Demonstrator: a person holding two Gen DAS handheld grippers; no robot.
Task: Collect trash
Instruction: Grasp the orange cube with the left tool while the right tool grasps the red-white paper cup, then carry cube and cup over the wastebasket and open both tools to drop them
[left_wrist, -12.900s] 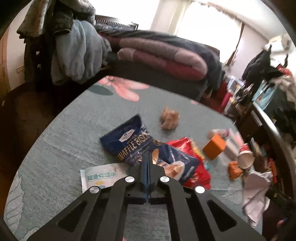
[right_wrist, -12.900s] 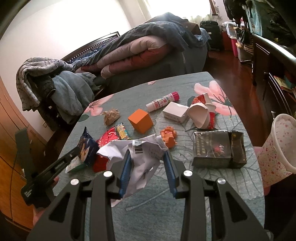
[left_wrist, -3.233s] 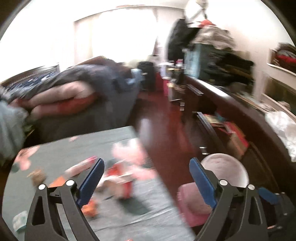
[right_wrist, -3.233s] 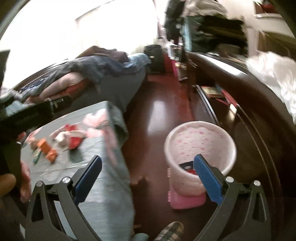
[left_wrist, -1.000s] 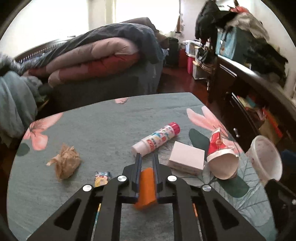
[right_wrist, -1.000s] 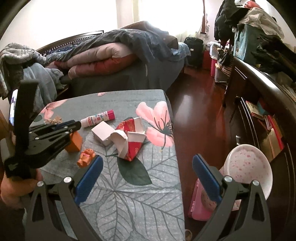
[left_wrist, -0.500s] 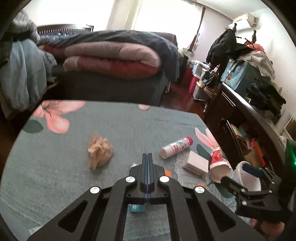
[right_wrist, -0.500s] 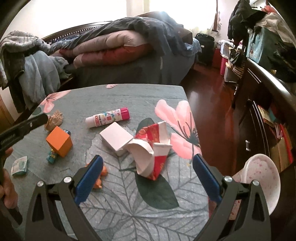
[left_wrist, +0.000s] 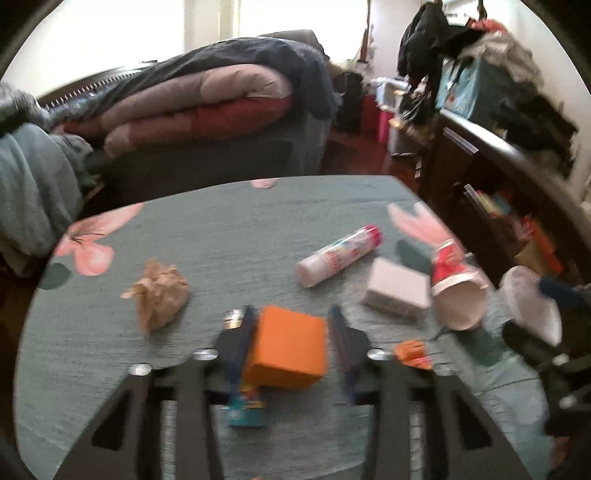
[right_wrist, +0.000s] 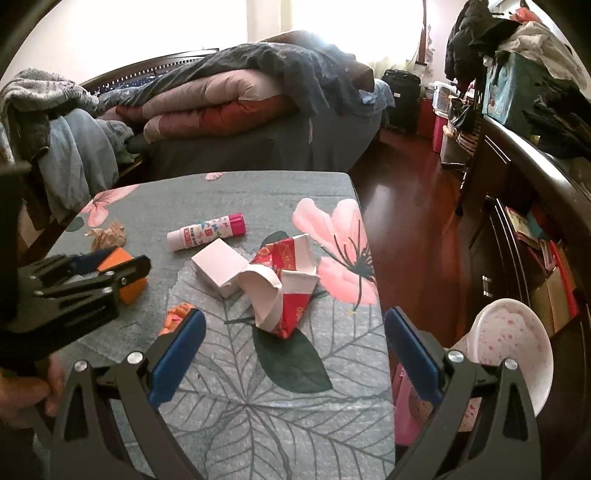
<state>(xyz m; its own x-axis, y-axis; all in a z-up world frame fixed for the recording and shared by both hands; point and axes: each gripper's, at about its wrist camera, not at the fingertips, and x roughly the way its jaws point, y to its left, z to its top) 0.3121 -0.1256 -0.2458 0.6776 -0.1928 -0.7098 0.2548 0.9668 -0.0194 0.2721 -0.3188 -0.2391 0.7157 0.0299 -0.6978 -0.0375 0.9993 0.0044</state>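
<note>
My left gripper (left_wrist: 291, 325) is open with its jaws on either side of an orange cube (left_wrist: 286, 350); it also shows in the right wrist view (right_wrist: 110, 267) around the cube (right_wrist: 129, 286). My right gripper (right_wrist: 295, 332) is open and empty above a crushed red-and-white paper cup (right_wrist: 284, 284), which also shows in the left wrist view (left_wrist: 454, 288). A crumpled brown paper ball (left_wrist: 159, 291), a glue stick (left_wrist: 338, 254), a white box (left_wrist: 397, 291), a small wrapper (left_wrist: 245, 406) and an orange scrap (left_wrist: 412, 352) lie on the table.
The teal floral tablecloth (right_wrist: 258, 406) covers the table. A pink spotted trash bin (right_wrist: 513, 343) stands on the floor off the table's right edge. A bed with piled quilts (right_wrist: 221, 99) is behind. A dark dresser (right_wrist: 535, 206) runs along the right.
My left gripper was shut half a second ago and has opened around the orange cube. My right gripper has stayed open, shifting a little closer over the paper cup.
</note>
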